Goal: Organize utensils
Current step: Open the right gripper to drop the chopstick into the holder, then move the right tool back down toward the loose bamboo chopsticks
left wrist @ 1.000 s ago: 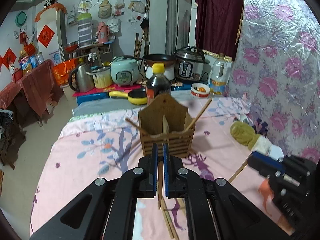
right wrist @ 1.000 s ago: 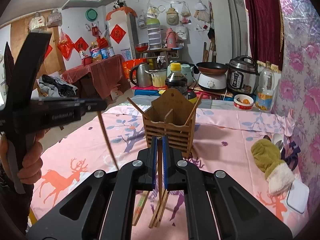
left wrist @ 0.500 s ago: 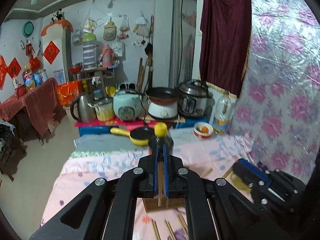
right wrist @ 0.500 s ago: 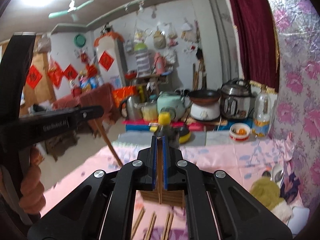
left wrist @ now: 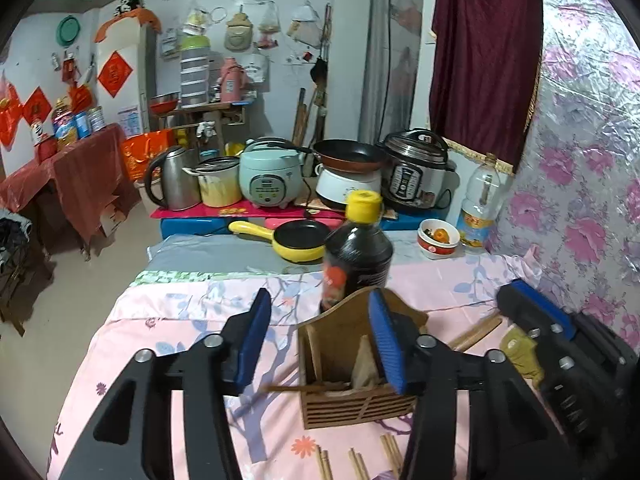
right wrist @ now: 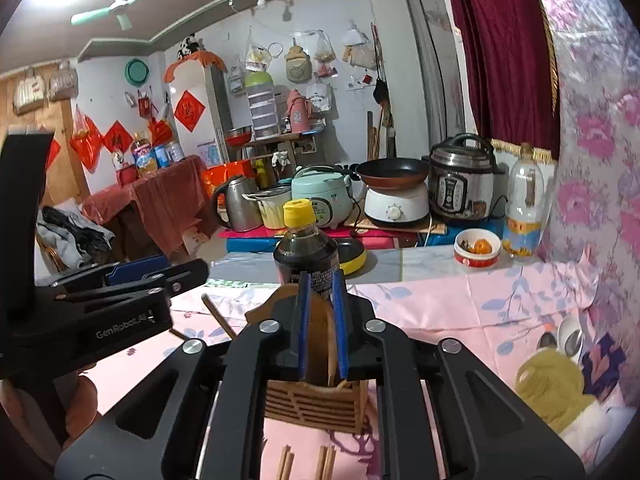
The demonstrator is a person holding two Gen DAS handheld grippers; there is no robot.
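Observation:
A slatted wooden utensil holder (left wrist: 352, 376) stands on the pink tablecloth; it also shows in the right wrist view (right wrist: 316, 400). My left gripper (left wrist: 320, 344) is wide open and empty above the holder's left side; a chopstick (left wrist: 296, 389) lies across the holder's left rim. My right gripper (right wrist: 320, 324) hovers over the holder with its jaws a little apart and nothing between them. Loose wooden chopsticks (left wrist: 356, 464) lie on the cloth in front of the holder, also seen in the right wrist view (right wrist: 308, 462).
A dark sauce bottle (left wrist: 356, 256) with a yellow cap stands just behind the holder. A yellow pan (left wrist: 296, 240), a small bowl (left wrist: 438, 238), and cookers (left wrist: 270, 178) sit further back. A green mitten (right wrist: 556, 388) lies at the right.
Both grippers held chopsticks upright over the holder; now both have opened and the chopsticks have dropped at the holder. The left jaws have opened wide.

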